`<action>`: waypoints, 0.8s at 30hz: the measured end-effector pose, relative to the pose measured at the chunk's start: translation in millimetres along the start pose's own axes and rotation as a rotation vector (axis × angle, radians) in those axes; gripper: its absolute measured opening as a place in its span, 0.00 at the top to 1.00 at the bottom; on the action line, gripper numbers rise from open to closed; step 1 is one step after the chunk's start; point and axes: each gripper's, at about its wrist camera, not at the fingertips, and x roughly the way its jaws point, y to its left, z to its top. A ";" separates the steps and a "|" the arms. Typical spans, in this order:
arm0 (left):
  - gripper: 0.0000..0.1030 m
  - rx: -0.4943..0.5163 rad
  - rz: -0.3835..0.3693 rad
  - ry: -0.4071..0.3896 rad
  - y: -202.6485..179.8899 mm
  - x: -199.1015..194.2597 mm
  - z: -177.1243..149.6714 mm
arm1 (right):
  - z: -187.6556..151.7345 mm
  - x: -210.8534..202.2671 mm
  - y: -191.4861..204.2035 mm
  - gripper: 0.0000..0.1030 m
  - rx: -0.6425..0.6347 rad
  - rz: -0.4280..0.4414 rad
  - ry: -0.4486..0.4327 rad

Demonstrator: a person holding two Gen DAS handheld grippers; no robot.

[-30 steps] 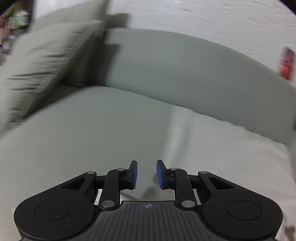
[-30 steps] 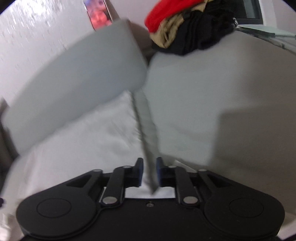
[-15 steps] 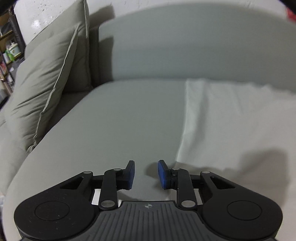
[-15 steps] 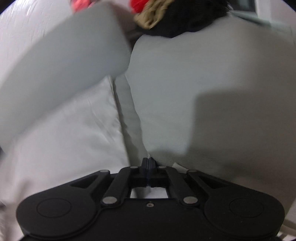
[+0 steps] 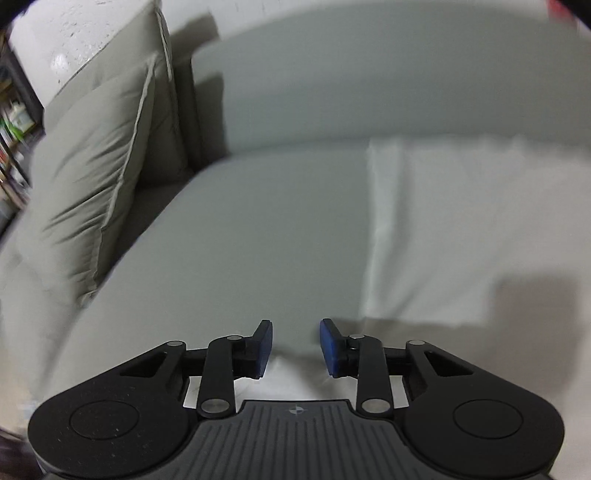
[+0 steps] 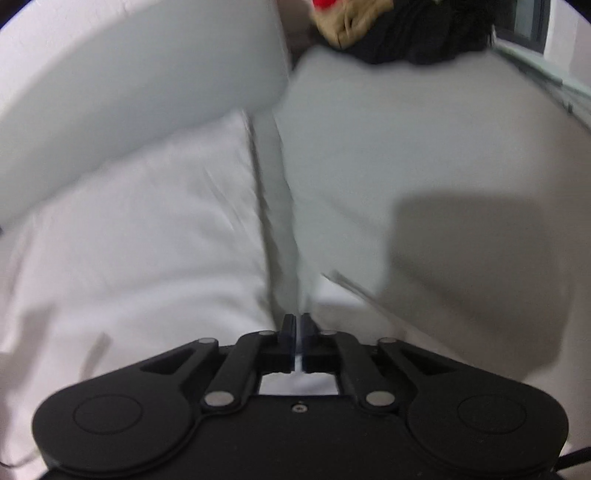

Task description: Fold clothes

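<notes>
My right gripper (image 6: pixel 295 334) has its fingers pressed together on a thin bit of the white garment (image 6: pixel 147 236), which shows pale in the slit between the pads. My left gripper (image 5: pixel 295 347) has its fingers apart and holds nothing, though a white fold of the same cloth lies directly under its tips.

The white garment is spread flat on the grey sofa seat (image 5: pixel 258 229), with its far edge close to the backrest (image 5: pixel 369 85). In the left view its left border is a straight, doubled strip, so I judge that at least one side is already turned in; how far the folding has come, I cannot say.

I expect the cloth to be light, thin and very limp. It will sag and wrinkle if I lift it by one point only, so a good hold is at two corners of one edge, pinching through all layers, with the edge kept taut between them.

Further out, a cushion (image 5: pixel 96 177) leans at the left end, and a pile of black, tan and red clothes (image 6: pixel 399 29) sits at the far right of the sofa.
</notes>
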 end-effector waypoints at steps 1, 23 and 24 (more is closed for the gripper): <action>0.71 -0.021 -0.044 -0.037 -0.2 -6.5 4.9 | 0.6 1.0 3.8 0.88 -0.006 0.012 -0.006; 0.57 0.092 -0.072 -0.161 -118.0 154.6 76.7 | 101.2 83.7 36.6 0.95 -0.031 0.095 -0.300; 0.57 0.101 -0.059 -0.180 -118.8 159.7 82.1 | 111.6 94.3 35.2 0.96 -0.026 0.091 -0.312</action>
